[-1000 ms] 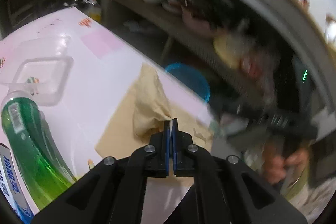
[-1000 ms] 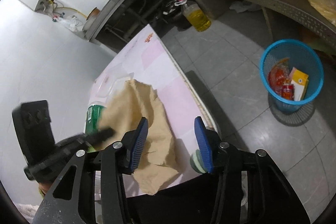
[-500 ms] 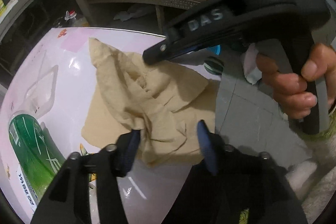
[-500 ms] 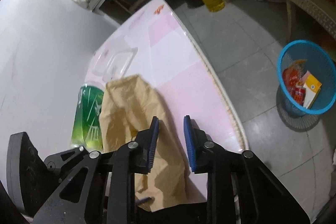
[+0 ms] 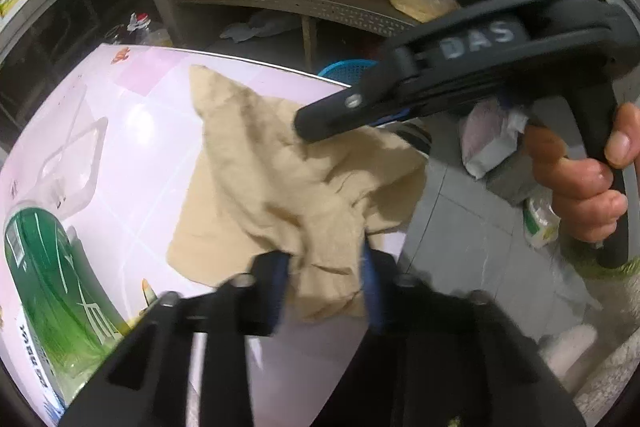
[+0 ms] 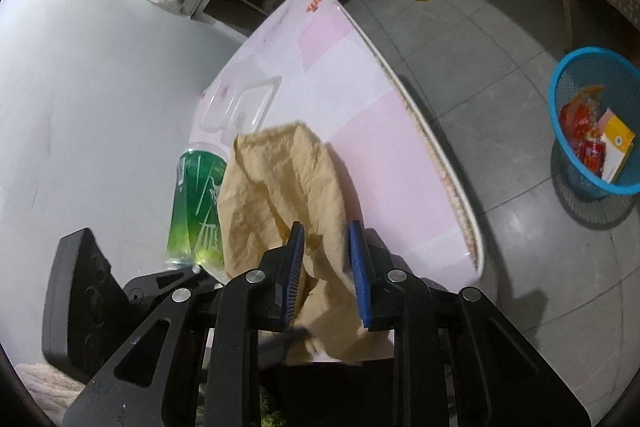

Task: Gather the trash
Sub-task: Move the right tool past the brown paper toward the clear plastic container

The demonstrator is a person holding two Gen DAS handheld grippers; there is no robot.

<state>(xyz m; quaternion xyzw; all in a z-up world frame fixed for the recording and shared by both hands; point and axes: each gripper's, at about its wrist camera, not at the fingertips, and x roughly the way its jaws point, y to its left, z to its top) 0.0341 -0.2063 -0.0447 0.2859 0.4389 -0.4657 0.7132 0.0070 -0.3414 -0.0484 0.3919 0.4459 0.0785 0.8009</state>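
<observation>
A green bottle (image 6: 198, 203) lies on the pink table (image 6: 376, 147), just left of the crumpled tan paper (image 6: 280, 187). The left gripper (image 5: 324, 279) is closing, a near fold of the paper bunched between its blue pads. The right gripper (image 6: 326, 267) is narrowed onto another fold, which runs up between its fingers. Well to the right, a blue basket (image 6: 560, 83) stands on the floor.

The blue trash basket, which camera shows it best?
The right wrist view: the blue trash basket stands whole on the floor, wrappers visible inside. The left wrist view shows only a sliver of rim behind the right gripper.
</observation>
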